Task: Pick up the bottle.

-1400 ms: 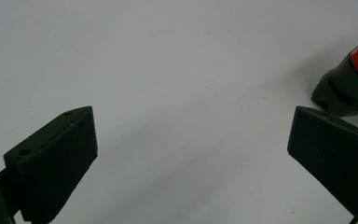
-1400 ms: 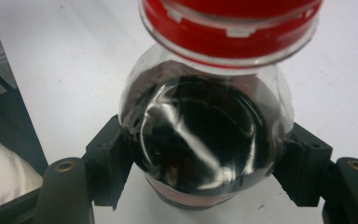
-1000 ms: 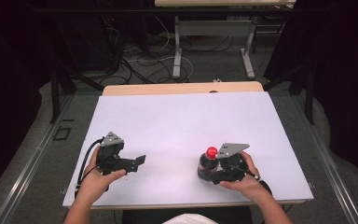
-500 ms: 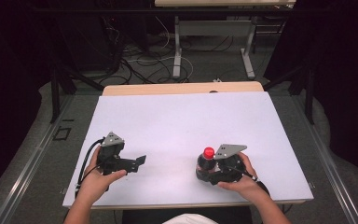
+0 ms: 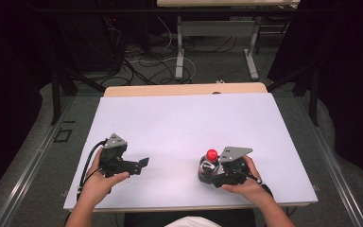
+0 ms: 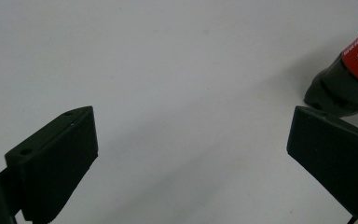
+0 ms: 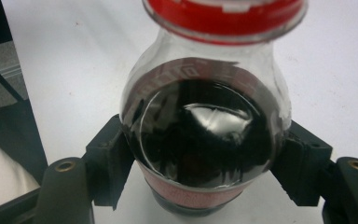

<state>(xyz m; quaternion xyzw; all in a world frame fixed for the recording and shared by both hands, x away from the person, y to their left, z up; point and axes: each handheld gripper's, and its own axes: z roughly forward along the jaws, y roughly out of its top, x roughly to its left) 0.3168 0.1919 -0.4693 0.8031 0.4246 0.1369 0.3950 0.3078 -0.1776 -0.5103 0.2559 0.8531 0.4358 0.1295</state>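
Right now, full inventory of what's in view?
cola bottle: 1, dark liquid, red cap and label, upright on the table's near right, between the right gripper's jaws
table: 1, white top with a wooden far edge
cables: several, black and white, on the floor beyond the table
second table's legs: 2, grey, behind
left gripper: 1, black, near left, jaws wide apart, holding nothing
right gripper: 1, black, closed on the bottle
hands: 2, one on each gripper
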